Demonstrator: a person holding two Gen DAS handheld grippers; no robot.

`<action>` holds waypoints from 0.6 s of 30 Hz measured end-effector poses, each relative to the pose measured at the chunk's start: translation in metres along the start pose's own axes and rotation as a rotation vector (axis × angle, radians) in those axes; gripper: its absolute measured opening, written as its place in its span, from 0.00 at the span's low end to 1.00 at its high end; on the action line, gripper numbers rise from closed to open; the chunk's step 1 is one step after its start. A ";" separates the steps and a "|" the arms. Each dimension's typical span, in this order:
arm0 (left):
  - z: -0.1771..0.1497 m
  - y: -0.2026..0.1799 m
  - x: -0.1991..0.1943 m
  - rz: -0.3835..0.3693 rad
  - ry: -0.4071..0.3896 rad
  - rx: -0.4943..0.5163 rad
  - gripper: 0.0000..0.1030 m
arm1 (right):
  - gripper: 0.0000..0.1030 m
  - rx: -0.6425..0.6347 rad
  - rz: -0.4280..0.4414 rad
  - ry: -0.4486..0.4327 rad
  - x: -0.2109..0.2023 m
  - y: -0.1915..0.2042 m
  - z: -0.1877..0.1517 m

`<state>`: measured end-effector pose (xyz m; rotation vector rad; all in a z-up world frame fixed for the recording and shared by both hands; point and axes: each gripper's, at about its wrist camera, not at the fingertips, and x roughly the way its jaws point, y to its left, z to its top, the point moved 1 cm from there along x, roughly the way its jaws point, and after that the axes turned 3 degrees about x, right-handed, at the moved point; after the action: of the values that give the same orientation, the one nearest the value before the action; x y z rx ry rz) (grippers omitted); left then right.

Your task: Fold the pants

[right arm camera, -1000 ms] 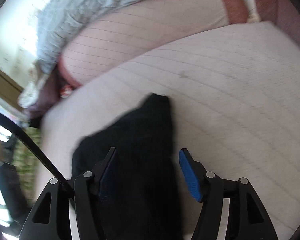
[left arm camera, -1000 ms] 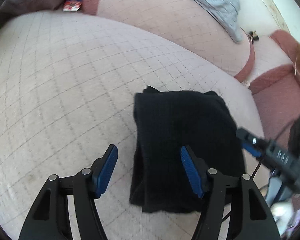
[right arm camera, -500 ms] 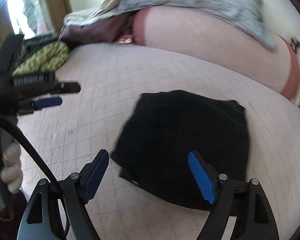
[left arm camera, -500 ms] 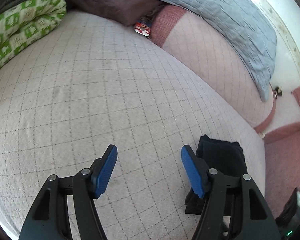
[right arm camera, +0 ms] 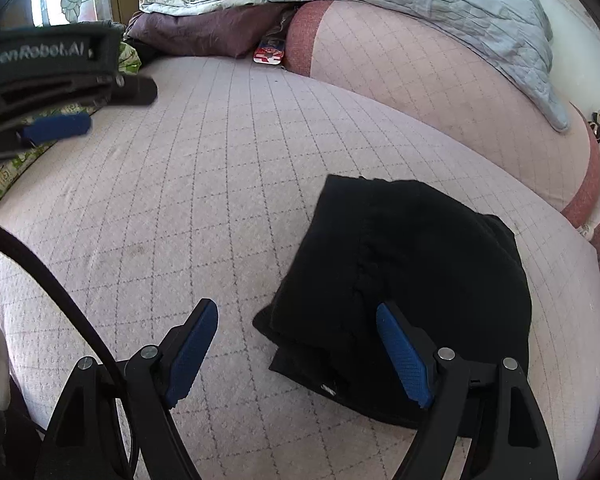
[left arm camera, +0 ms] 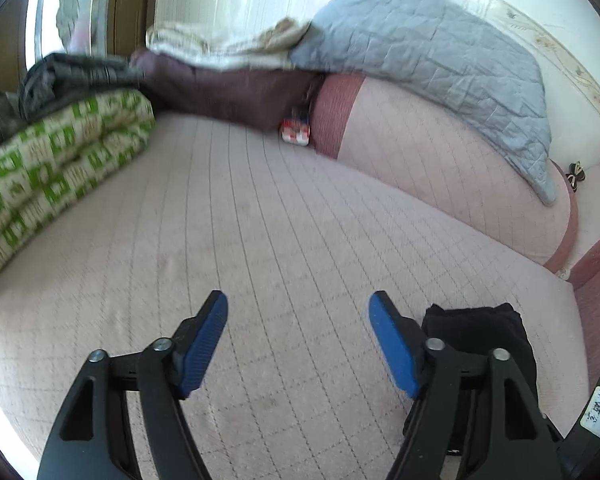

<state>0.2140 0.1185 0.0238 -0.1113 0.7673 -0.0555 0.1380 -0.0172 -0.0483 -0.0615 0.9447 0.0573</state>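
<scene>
The black pants (right arm camera: 412,280) are lying folded on the pink couch seat (right arm camera: 220,200), pointing long-ways toward 11 o'clock, under the empty, wide-apart right gripper (right arm camera: 296,356), while the left gripper (left arm camera: 298,346) is opening over bare seat, green blanket (left arm camera: 52,168) at 10 o'clock.

The quilted pink mattress (left arm camera: 260,240) lies bare and open across its middle and left, giving wide room to pass. The folded black pants (right arm camera: 412,264) take up the near right part. A green-patterned blanket (left arm camera: 56,168) blocks the far left edge, a purple pillow (left arm camera: 236,92) and grey quilt (left arm camera: 440,48) the back, with a small red-and-white packet (left arm camera: 296,130) against the bolster (left arm camera: 440,168).
</scene>
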 end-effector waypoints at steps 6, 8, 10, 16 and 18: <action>-0.002 -0.011 -0.030 0.061 -0.158 0.054 0.82 | 0.83 0.087 -0.014 -0.021 -0.027 -0.027 -0.024; -0.004 -0.013 -0.044 0.070 -0.223 0.054 0.87 | 0.84 0.118 -0.022 -0.028 -0.038 -0.037 -0.035; -0.006 -0.015 -0.058 0.075 -0.278 0.051 0.94 | 0.84 0.147 -0.031 -0.030 -0.049 -0.046 -0.049; -0.016 -0.020 -0.098 0.048 -0.339 0.041 1.00 | 0.84 0.211 -0.042 -0.028 -0.071 -0.062 -0.083; -0.024 -0.019 -0.108 0.034 -0.330 0.040 1.00 | 0.84 0.222 -0.044 -0.031 -0.077 -0.064 -0.093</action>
<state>0.1198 0.1070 0.0835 -0.0665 0.4383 -0.0191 0.0228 -0.0900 -0.0383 0.1241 0.9129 -0.0870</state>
